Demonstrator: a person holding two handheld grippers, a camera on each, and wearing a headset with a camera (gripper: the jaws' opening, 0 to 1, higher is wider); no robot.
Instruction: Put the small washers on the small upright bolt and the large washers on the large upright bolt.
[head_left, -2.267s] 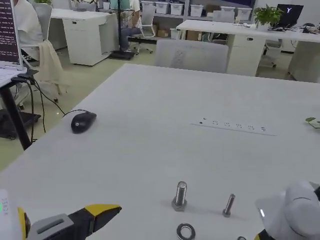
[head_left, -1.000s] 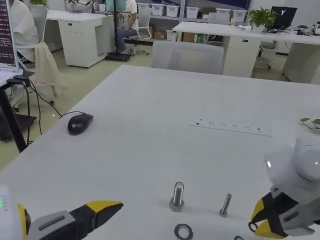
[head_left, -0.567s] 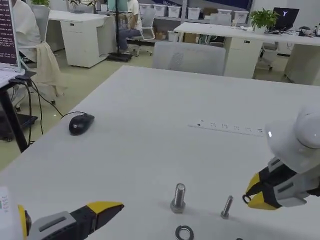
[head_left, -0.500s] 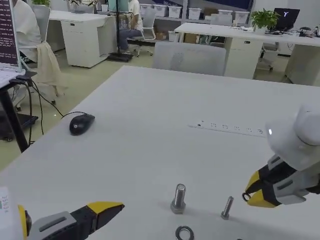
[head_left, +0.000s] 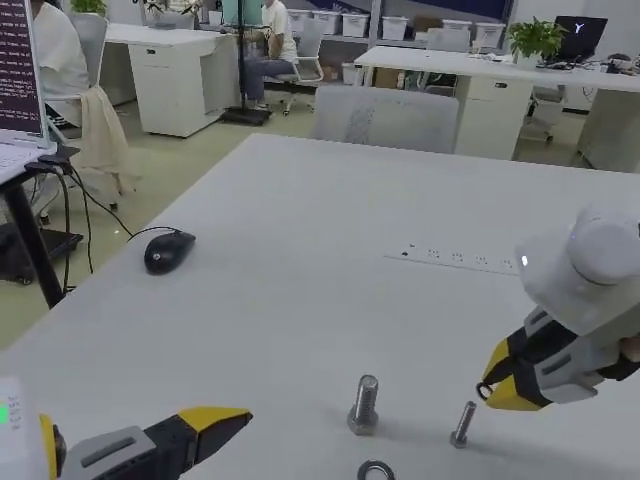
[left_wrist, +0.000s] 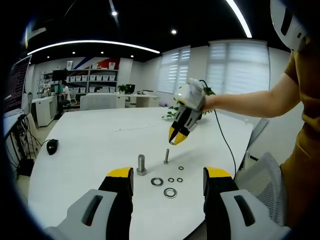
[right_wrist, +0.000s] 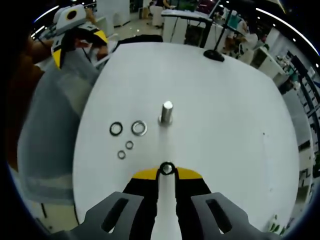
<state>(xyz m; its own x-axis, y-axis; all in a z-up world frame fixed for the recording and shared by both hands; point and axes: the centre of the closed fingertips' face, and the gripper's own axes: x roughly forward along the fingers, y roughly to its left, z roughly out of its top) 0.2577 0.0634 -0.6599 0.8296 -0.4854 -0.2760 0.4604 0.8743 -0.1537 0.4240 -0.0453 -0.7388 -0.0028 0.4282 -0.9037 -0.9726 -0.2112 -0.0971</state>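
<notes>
The right gripper (head_left: 497, 382) is hovering just above the small bolt (head_left: 463, 423), its fingers pinching narrow on a small washer (right_wrist: 167, 169) right at the tips, so this is looking like the threading step for a small one. The small bolt is standing upright near the near edge of the counter (head_left: 300, 250), just beside the large bolt (head_left: 364, 405). In the right gripper view the ring is seeming to line up over the bolt tip, though I can't quite tell, since the washer is hiding it. The left gripper (left_wrist: 168, 172) is hanging low at that same edge, fingers spread wide, gripping nothing. Two large washers (left_wrist: 157, 181) and loose small washers (left_wrist: 171, 179) are lying flat between the bolts and the edge. The next move is calling for a straight descent, hole centred on the tip, then a release.
</notes>
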